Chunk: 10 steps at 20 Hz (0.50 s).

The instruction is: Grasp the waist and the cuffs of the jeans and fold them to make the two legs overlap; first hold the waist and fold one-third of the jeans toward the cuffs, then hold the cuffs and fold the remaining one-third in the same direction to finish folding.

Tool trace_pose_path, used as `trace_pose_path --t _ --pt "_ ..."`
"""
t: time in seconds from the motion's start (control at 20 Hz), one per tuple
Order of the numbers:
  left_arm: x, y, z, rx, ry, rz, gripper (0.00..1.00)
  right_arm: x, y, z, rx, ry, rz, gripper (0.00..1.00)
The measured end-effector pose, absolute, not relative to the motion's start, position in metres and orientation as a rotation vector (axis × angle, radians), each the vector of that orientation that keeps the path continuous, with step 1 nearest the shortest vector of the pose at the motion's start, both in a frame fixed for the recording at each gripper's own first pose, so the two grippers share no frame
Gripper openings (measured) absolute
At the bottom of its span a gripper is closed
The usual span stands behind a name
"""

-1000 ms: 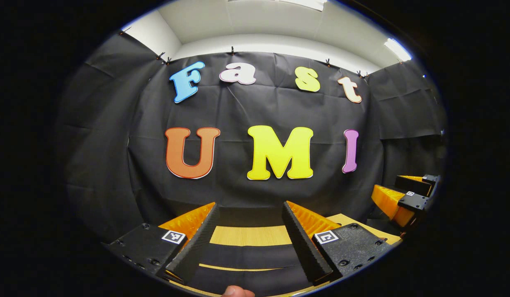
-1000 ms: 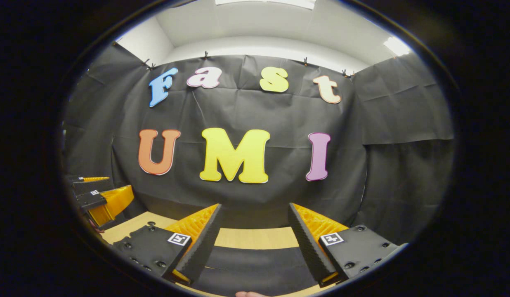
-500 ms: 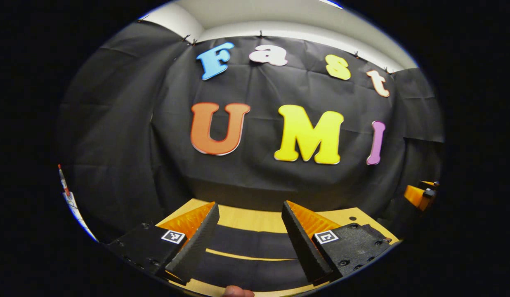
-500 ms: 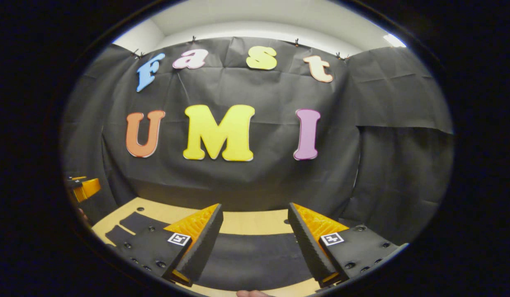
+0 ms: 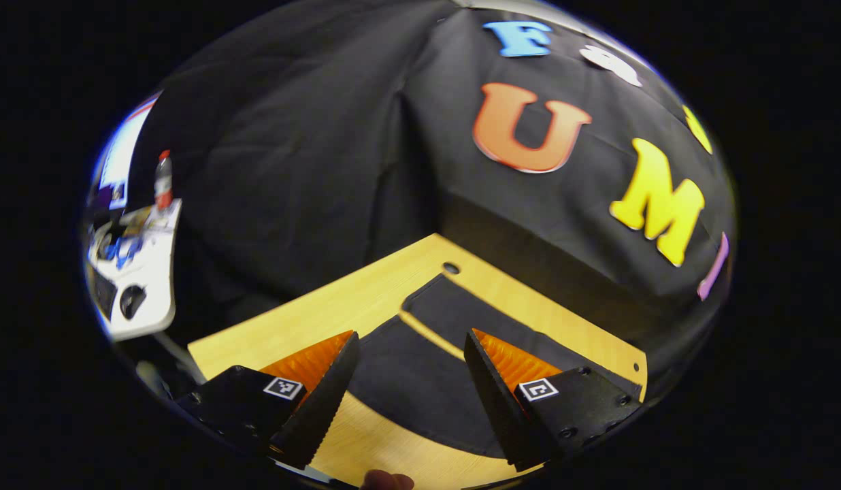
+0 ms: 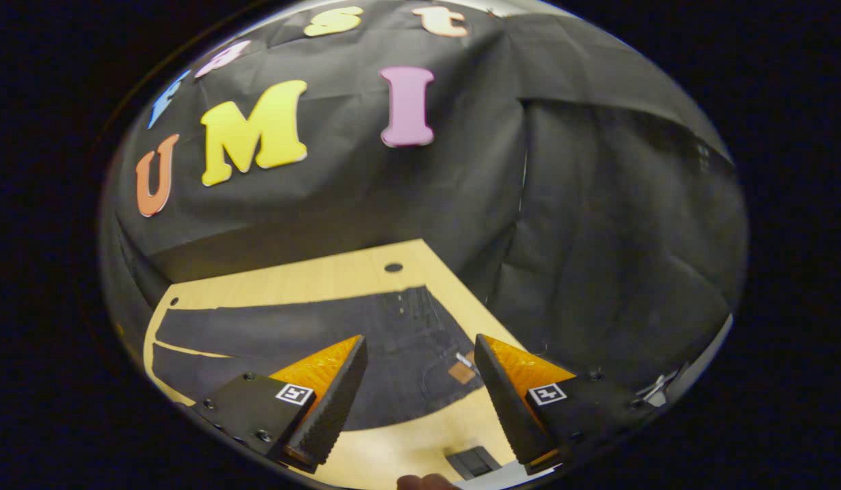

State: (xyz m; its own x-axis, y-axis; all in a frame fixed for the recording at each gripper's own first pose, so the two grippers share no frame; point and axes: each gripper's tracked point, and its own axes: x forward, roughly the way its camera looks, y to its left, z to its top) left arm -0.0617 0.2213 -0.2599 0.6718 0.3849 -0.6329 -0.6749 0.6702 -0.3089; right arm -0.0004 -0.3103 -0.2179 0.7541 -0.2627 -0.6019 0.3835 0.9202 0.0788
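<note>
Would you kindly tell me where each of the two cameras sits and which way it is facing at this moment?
Left gripper view: rides on the left tongs, tilted down at the cuff end of the dark jeans spread on the wooden table; its own open fingers and a fingertip show at the bottom.
Right gripper view: rides on the right tongs, tilted down at the waist end of the jeans; its own open fingers show.
Shared: the jeans, the table and the black booth wall.

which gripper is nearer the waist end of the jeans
Right. The right gripper hangs open over the waist end of the jeans, near the label patch. The left gripper hangs open over the leg end, by the cuffs.
</note>
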Motion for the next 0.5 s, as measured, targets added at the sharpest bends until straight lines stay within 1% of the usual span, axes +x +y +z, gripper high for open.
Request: trace_pose_path --t 0.1,0.25,0.5 --pt "-0.081 0.229 -0.287 -0.753 0.6 0.723 0.99 -0.001 -0.324 -0.256 0.387 0.707 -0.41 0.99" --pt "-0.092 0.22 -0.307 -0.97 0.625 0.778 0.99 -0.004 -0.349 -0.297 0.585 0.775 -0.498 0.99" --pt "-0.097 0.208 -0.33 -1.208 0.637 0.848 0.99 0.008 -0.367 -0.337 0.731 0.816 -0.567 0.98"
